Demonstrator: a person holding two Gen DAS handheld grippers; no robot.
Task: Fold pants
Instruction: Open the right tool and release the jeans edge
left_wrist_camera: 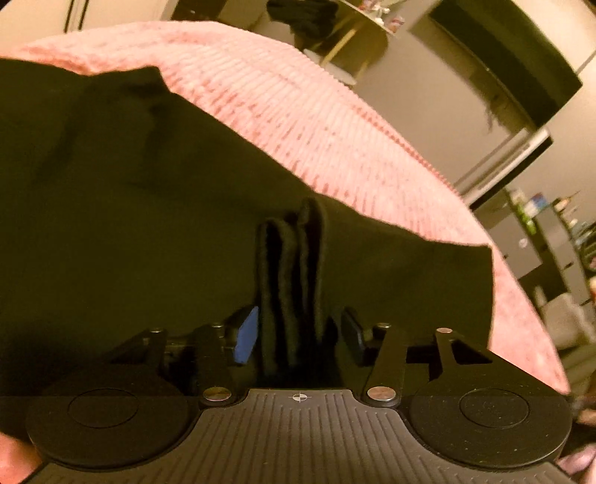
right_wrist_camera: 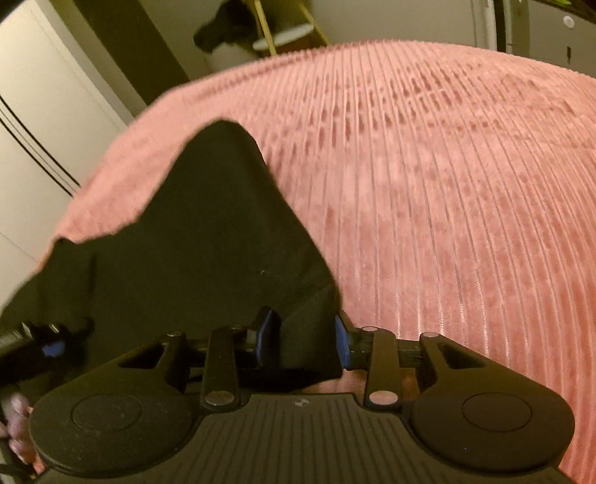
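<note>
The black pants (left_wrist_camera: 149, 208) lie spread over a pink ribbed bedspread (left_wrist_camera: 298, 111). My left gripper (left_wrist_camera: 298, 335) is shut on a bunched, folded edge of the pants that stands up between its blue-padded fingers (left_wrist_camera: 247, 335). In the right wrist view the pants (right_wrist_camera: 208, 242) rise to a point over the bedspread (right_wrist_camera: 447, 204). My right gripper (right_wrist_camera: 303, 344) is shut on a corner of the pants. The left gripper (right_wrist_camera: 48, 346) shows at the left edge of the right wrist view, also in the cloth.
The bedspread's edge curves off at the right in the left wrist view, with shelves (left_wrist_camera: 551, 231) and dark furniture beyond. A white cabinet (right_wrist_camera: 41, 111) and a small round table (right_wrist_camera: 283, 35) stand beyond the bed's far edge.
</note>
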